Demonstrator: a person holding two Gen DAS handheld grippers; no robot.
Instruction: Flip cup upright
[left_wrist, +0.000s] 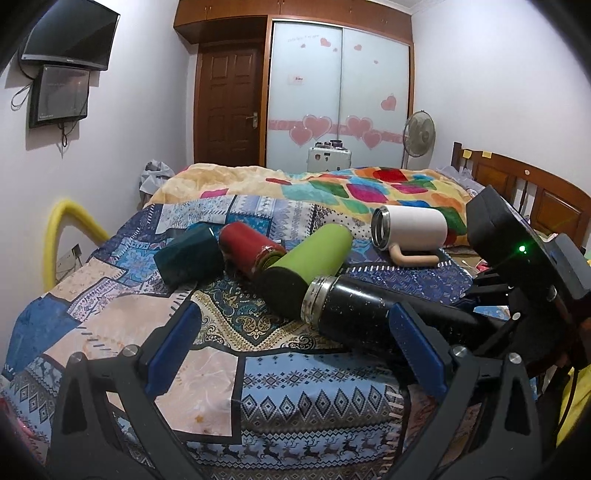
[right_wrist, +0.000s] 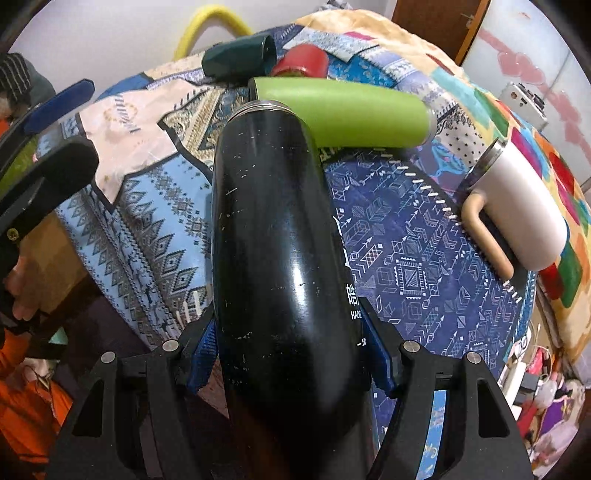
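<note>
Several cups lie on their sides on the patterned bedspread. A black flask with a silver threaded rim is held near its base by my right gripper, shut on it; it also shows in the left wrist view. A green cup lies against its rim. A red cup, a dark teal cup and a white mug with a beige handle lie beyond. My left gripper is open and empty, in front of the black flask.
A colourful quilt covers the far half of the bed. A wooden headboard stands at the right. A yellow foam rail sits at the bed's left edge. A door, wardrobe and fan stand at the back.
</note>
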